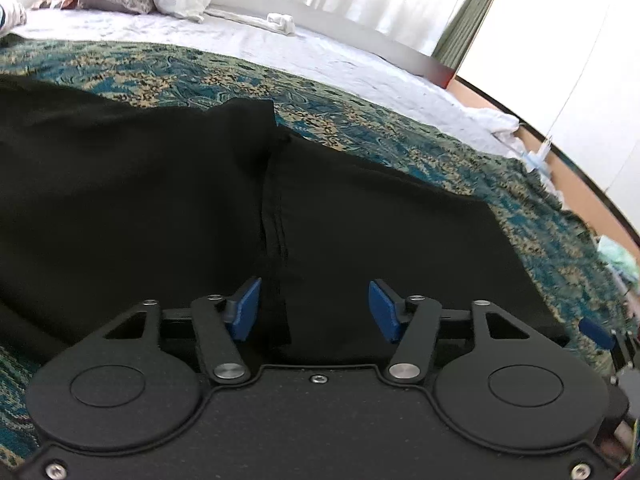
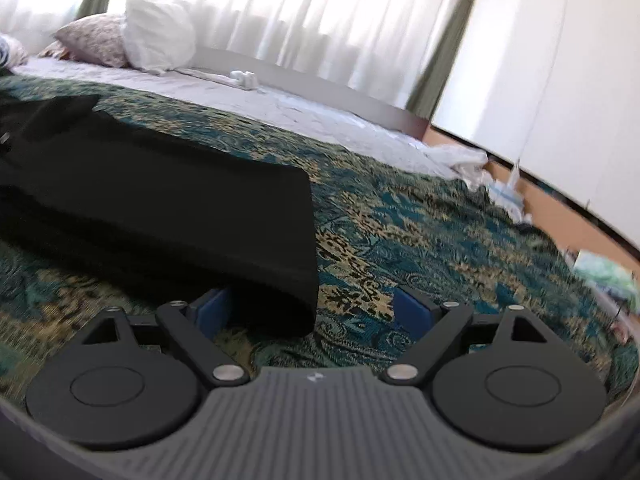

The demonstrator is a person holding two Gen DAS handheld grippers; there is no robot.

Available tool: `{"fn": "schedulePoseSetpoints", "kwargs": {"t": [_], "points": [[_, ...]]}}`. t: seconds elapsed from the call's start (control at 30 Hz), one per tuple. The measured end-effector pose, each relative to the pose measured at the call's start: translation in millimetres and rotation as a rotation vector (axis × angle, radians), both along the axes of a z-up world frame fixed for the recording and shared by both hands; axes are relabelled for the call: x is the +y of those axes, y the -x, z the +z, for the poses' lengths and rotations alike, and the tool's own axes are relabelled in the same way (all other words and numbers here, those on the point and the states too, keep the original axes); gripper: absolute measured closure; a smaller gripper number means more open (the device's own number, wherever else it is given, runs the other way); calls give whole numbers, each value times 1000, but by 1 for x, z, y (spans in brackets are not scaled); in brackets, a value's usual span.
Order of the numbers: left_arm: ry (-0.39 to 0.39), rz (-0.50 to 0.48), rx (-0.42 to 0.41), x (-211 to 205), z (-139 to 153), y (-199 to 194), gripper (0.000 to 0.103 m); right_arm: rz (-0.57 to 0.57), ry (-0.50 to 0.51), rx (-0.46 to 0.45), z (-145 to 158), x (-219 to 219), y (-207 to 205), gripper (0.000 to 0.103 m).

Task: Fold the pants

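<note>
Black pants (image 1: pixel 160 200) spread on patterned bedspread (image 1: pixel 360 120), fabric directly beneath and between wide-open, empty left gripper (image 1: pixel 314 308); right gripper (image 2: pixel 312 312), equally wide and empty, straddles their folded end.

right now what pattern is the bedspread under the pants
Teal and gold paisley-like swirls on the bedspread, clearest in the right wrist view.
</note>
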State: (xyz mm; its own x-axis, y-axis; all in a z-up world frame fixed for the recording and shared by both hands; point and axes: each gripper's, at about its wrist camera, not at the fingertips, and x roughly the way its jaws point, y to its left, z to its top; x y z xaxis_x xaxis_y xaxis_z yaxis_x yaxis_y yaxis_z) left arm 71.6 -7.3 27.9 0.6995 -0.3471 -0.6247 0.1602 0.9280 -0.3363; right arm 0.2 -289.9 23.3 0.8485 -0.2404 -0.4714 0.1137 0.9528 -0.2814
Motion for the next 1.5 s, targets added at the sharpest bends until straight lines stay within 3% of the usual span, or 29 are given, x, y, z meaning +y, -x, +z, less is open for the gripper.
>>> {"fn": "schedulePoseSetpoints", "kwargs": {"t": [0.07,0.13,0.27,0.3,0.4,0.57,0.83,0.97,1.33,1.47,1.5], "points": [[-20,6,-5,-3,0,0,56,-21,-61,8,-2,-8,-6,11],[-38,22,-9,-6,1,0,78,-40,-137,12,-2,-17,-12,13],[-4,34,-28,-5,5,4,93,-70,-193,1,-5,-23,-8,27],[-34,35,-47,-8,7,7,95,-73,-180,-5,-6,-24,-5,41],[-108,31,-89,-14,12,16,95,-49,-143,-15,-4,-22,5,63],[-182,17,-111,-17,11,26,95,-13,-33,-37,-3,-10,21,70],[-209,15,-101,-15,0,31,92,-12,20,-26,-9,-6,22,71],[-210,2,-114,-11,-4,33,92,-22,51,-29,-10,-2,23,56],[-141,-8,-105,4,-10,30,89,-25,76,1,-6,0,20,50],[-106,-13,-95,11,-11,28,89,-23,99,10,-5,4,20,43],[-99,-13,-94,12,-10,28,89,-26,103,9,-4,5,20,37]]}}
